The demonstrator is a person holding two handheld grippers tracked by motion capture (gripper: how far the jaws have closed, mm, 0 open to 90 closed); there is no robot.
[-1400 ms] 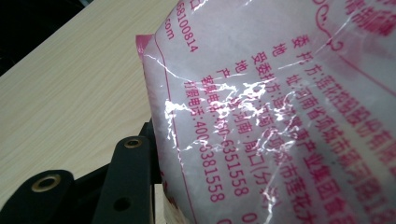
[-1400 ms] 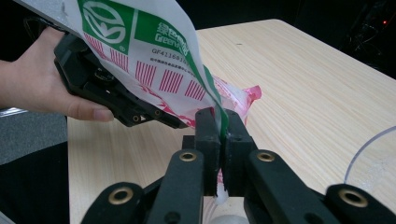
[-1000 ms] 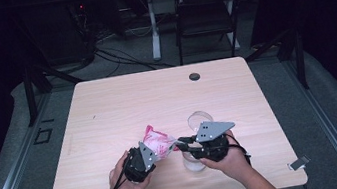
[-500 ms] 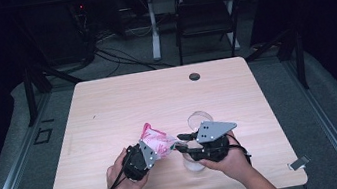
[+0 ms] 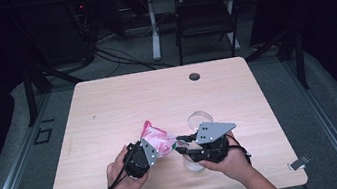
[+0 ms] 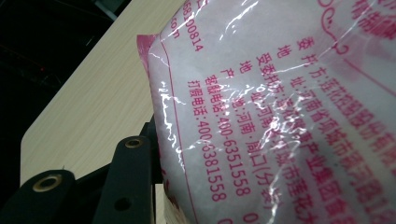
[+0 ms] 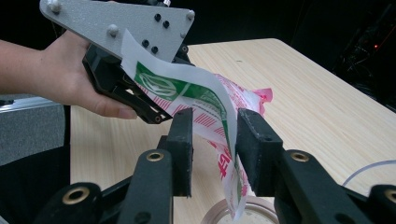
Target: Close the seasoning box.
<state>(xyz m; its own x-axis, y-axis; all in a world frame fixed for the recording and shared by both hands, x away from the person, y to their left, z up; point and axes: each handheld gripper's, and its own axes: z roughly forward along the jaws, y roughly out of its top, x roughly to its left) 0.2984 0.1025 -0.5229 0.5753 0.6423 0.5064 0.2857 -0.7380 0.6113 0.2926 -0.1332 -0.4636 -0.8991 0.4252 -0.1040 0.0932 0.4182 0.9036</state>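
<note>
One wooden table (image 5: 107, 103) bears everything shown; places below are given relative to the pink-and-white plastic packet (image 5: 157, 139), which is lifted just above the table's near middle. A small dark round fitting (image 5: 194, 76) sits in the tabletop well beyond the packet. A clear round container (image 5: 200, 119) stands just beside the packet on its right, with a second clear dish (image 7: 252, 212) directly beneath the packet's hanging torn edge; their contents cannot be made out. The left gripper (image 5: 140, 155) is clamped on the packet's near left end. The right gripper (image 7: 212, 140) straddles the packet's right edge, its jaws having just been closing, pads apart with the film hanging between them.
</note>
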